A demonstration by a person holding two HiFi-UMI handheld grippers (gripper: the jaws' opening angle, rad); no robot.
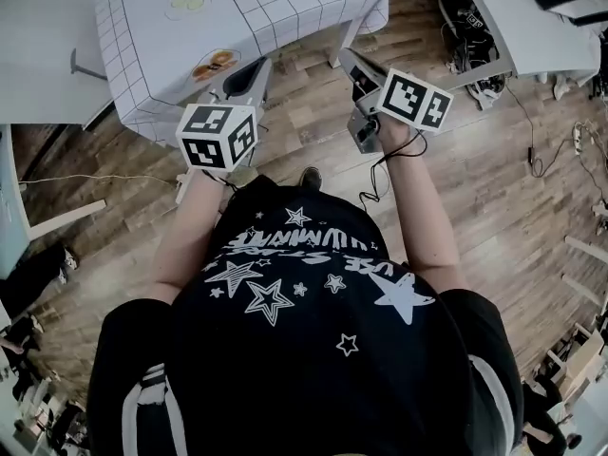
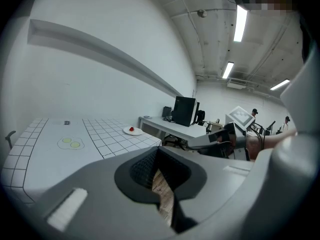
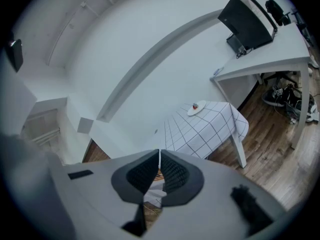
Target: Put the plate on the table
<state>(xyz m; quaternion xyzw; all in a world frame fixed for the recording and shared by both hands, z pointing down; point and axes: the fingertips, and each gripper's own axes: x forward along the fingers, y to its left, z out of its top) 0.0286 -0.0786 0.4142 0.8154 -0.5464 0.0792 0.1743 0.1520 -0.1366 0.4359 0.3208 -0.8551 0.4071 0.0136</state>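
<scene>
A small white plate (image 1: 214, 65) with a red-orange bit of food on it rests on the checked tablecloth of the table (image 1: 285, 8), near its front edge. It also shows far off as the plate (image 2: 132, 130) and the plate (image 3: 196, 108). My left gripper (image 1: 255, 65) hovers at the table's front edge, just right of the plate, shut with nothing in it; its tips meet at the left gripper (image 2: 158, 151). My right gripper (image 1: 350, 57) is held over the floor beside the table's right corner, also shut and empty, seen as the right gripper (image 3: 159, 153).
A flat item with two yellow circles (image 1: 187, 3) lies further back on the tablecloth. A white desk (image 3: 270, 59) with a dark monitor (image 3: 247, 21) stands to the right, with shoes (image 1: 470, 27) under it and cables (image 1: 541, 150) on the wooden floor.
</scene>
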